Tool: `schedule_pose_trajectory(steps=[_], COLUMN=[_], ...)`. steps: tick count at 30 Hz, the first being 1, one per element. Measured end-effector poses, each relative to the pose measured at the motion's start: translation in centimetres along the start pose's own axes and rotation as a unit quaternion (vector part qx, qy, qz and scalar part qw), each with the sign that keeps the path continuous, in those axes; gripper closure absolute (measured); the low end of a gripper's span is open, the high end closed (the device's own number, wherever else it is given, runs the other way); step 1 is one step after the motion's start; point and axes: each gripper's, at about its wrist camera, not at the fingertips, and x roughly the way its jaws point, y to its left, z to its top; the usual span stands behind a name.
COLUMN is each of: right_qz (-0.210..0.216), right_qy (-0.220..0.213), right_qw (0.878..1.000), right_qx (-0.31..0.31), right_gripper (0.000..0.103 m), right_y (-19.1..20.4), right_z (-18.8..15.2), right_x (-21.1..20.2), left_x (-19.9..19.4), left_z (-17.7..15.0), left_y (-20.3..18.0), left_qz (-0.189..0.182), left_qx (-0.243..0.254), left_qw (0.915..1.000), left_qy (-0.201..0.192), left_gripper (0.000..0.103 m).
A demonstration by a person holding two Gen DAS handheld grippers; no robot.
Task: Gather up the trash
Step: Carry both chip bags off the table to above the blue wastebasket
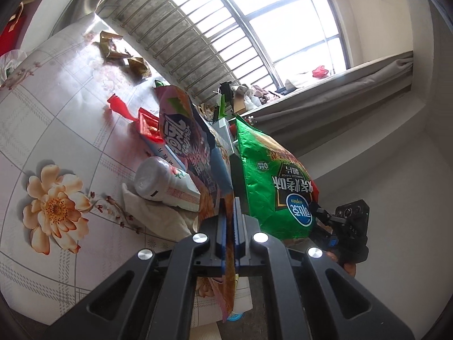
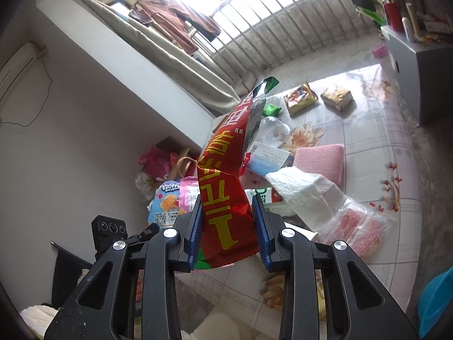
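Observation:
My left gripper point(image 1: 230, 201) is shut on a purple snack bag point(image 1: 187, 141), whose lower edge is pinched flat between the blue pads point(image 1: 221, 226). The bag hangs clear of the flowered tablecloth point(image 1: 56, 147). Beside it on the right is a green chip bag point(image 1: 271, 181), running down to the other gripper's black body point(image 1: 351, 226). In the right wrist view my right gripper point(image 2: 226, 198) is shut on that chip bag point(image 2: 223, 187), red with yellow letters on this side, lifted above the table. At lower left is the left gripper's bag point(image 2: 170, 201).
On the tablecloth lie a white bottle point(image 1: 158, 181), a crumpled tissue point(image 2: 305, 189), a red wrapper point(image 1: 121, 107), two gold packets point(image 2: 300, 97), a pink pad point(image 2: 320, 158) and a clear packet point(image 2: 356, 226). A blue bin point(image 2: 436, 297) sits at lower right, a grey cabinet point(image 2: 410, 56) behind.

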Motion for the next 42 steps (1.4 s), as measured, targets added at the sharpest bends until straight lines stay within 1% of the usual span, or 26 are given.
schedule_pose_trajectory(steps=[4,8,12,16,21,26,28,32,35,37,40,42], right_qz=[-0.007,-0.010,-0.023,-0.041,-0.080,-0.138,-0.161,-0.221,-0.274,-0.306,-0.338,-0.355], right_qy=[-0.041,-0.091,-0.144,-0.200,-0.263,-0.303,-0.316,-0.335,-0.339,-0.333,-0.314,-0.300], right_qw=[0.999,0.995,0.987,0.974,0.951,0.925,0.914,0.887,0.865,0.853,0.840,0.831], right_qx=[0.007,0.032,0.063,0.098,0.139,0.181,0.197,0.228,0.250,0.262,0.287,0.305], right_gripper=[0.073,0.073,0.073,0.073,0.073,0.073,0.073,0.073,0.073,0.073,0.073,0.073], right_y=[0.2,-0.6,-2.2,-3.8,-6.4,-9.1,-10.0,-11.9,-13.5,-14.6,-17.1,-19.2], right_z=[-2.1,-5.1,-8.6,-12.7,-17.9,-22.4,-23.8,-26.1,-27.6,-28.6,-29.8,-30.6], right_x=[-3.6,-7.6,-11.6,-15.7,-20.5,-24.2,-25.3,-27.5,-28.6,-28.7,-28.3,-27.7], left_x=[-1.2,-1.4,0.6,3.9,9.4,14.8,17.2,21.8,25.5,27.9,31.2,33.6], left_z=[-0.6,-1.5,-2.7,-5.0,-9.5,-15.3,-17.7,-22.5,-26.4,-28.8,-32.2,-34.2], left_y=[-2.1,-4.9,-8.3,-12.8,-18.2,-23.2,-24.9,-27.5,-28.7,-29.1,-29.5,-28.9], left_qz=[-0.013,-0.033,-0.057,-0.081,-0.100,-0.113,-0.109,-0.100,-0.083,-0.071,-0.055,-0.041], left_qx=[0.024,0.053,0.089,0.132,0.178,0.235,0.250,0.285,0.310,0.323,0.341,0.350], left_qw=[0.9996,0.9979,0.9930,0.9822,0.9615,0.9368,0.9275,0.9083,0.8928,0.8840,0.8715,0.8643], left_qy=[0.000,0.014,0.053,0.107,0.184,0.233,0.255,0.289,0.316,0.330,0.348,0.359], left_gripper=[0.100,0.101,0.100,0.100,0.100,0.100,0.100,0.100,0.100,0.100,0.100,0.100])
